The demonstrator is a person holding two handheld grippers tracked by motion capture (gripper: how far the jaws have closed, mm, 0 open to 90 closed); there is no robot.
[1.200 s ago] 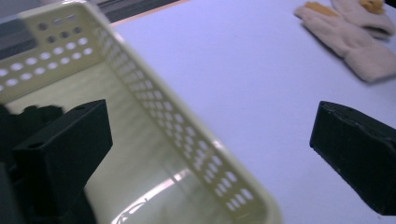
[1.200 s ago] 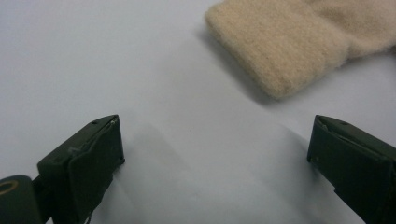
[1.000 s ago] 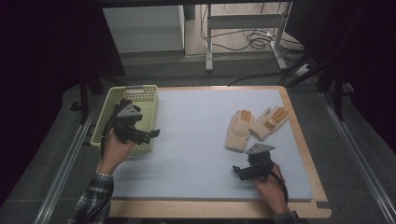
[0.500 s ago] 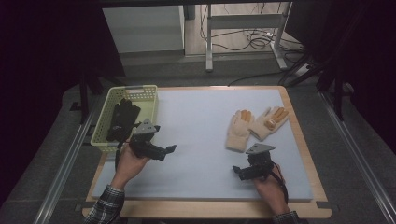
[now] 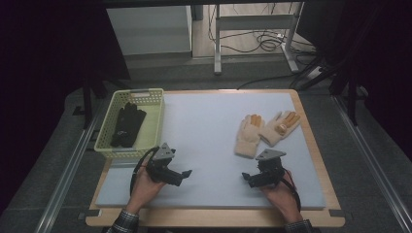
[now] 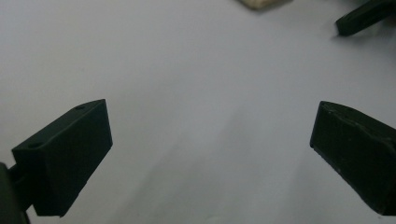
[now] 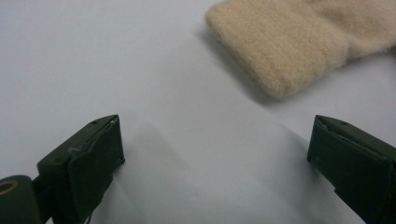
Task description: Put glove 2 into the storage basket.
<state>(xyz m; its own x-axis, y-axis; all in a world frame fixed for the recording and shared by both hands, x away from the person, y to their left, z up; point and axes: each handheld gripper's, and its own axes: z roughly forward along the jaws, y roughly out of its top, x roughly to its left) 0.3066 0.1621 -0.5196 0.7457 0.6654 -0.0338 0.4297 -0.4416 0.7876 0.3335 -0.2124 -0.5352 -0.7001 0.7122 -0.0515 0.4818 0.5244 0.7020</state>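
Two cream gloves with orange fingertips lie side by side right of centre on the white mat: the left one (image 5: pixel 248 135) and the right one (image 5: pixel 280 127). A black pair of gloves (image 5: pixel 127 124) rests in the pale green basket (image 5: pixel 156 121) at the table's left. My left gripper (image 5: pixel 186 174) hovers low over the mat by the basket's near corner, open and empty (image 6: pixel 210 154). My right gripper (image 5: pixel 246 178) is open and empty just short of the left glove's cuff (image 7: pixel 275 51), jaws wide apart (image 7: pixel 215 163).
The white mat (image 5: pixel 204 131) covers most of the wooden table (image 5: pixel 320 155). The other gripper's jaw tip (image 6: pixel 364 16) shows at the top right of the left gripper view. Metal rails run along both table sides; desk legs and cables stand behind.
My left gripper has come away from the basket, moving toward the near edge and rightward onto the mat, leaving the black gloves in the basket. The right gripper has stayed put.
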